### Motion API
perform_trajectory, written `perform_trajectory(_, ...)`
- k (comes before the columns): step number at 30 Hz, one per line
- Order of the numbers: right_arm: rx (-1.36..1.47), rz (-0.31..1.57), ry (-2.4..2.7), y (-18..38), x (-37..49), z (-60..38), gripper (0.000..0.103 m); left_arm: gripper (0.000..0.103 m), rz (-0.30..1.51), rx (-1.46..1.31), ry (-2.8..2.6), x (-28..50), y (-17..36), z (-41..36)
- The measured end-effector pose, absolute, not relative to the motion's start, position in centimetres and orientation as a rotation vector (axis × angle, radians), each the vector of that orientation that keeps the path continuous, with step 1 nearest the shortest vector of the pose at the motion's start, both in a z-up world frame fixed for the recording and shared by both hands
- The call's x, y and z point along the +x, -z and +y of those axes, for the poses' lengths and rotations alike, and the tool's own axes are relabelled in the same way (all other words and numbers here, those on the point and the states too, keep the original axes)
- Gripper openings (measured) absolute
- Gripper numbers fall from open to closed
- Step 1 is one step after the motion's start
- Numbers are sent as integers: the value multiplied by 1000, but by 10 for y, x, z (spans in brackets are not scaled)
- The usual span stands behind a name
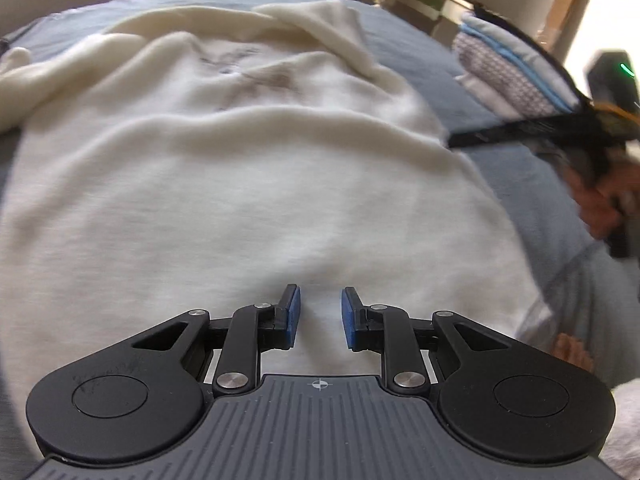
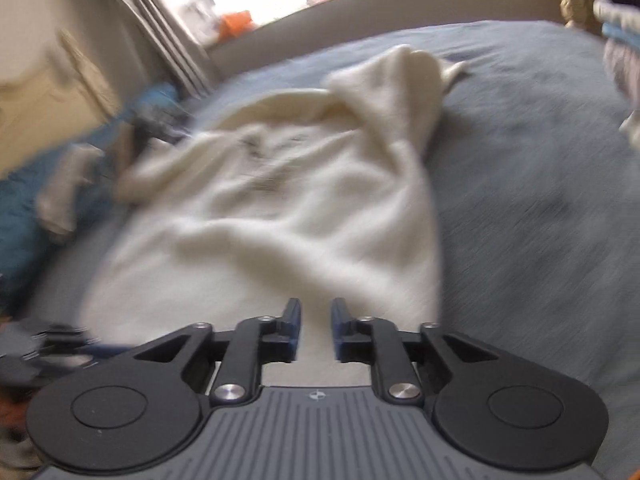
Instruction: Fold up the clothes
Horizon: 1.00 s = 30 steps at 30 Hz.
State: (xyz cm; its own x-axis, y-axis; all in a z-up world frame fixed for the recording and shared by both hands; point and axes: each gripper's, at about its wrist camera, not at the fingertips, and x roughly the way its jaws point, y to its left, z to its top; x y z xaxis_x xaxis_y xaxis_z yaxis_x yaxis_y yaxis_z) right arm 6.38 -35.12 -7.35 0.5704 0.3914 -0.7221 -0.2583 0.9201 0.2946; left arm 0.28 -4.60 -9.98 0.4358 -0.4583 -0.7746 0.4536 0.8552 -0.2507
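A cream sweatshirt (image 1: 240, 168) with a faint dark print lies spread and wrinkled on a grey-blue bed cover (image 1: 520, 184). One sleeve (image 1: 340, 36) is folded over near its top right. My left gripper (image 1: 320, 308) hovers over the lower part of the garment, open by a narrow gap, with nothing between the blue pads. In the right wrist view the same sweatshirt (image 2: 300, 208) looks blurred. My right gripper (image 2: 316, 320) is over its lower right edge, open by a narrow gap and holding nothing.
A stack of folded clothes (image 1: 512, 68) sits at the bed's right side. A person's hand (image 1: 596, 200) holds the other gripper's black body at the right. Blue fabric (image 2: 24, 208) and a curtain (image 2: 160, 28) lie to the left, under a bright window.
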Motion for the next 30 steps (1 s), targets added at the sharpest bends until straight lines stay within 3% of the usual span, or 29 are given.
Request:
perform_trajectory(6, 20, 855, -397, 71, 106, -309, 18, 21, 947, 36, 589, -4, 112, -51)
perform_trajectory(10, -107, 958, -340, 93, 156, -278, 18, 22, 957, -3, 608, -1, 115, -44)
perform_trajectory(13, -122, 975, -255, 108, 196, -276, 14, 22, 950, -19, 620, -2, 118, -39)
perform_trajectory(15, -91, 967, -185, 105, 222, -286, 0, 22, 944, -10, 633, -3, 118, -39)
perform_trajectory(21, -37, 920, -26, 89, 254, -313, 0, 22, 945, -46, 655, -2, 120, -31)
perform_trajectory(25, 98, 967, -173, 62, 227, -335, 5, 22, 937, -67, 665, -2, 122, -28)
perform_trajectory(30, 25, 1092, -353, 61, 175, -333, 13, 22, 952, -102, 681, 4, 125, -25)
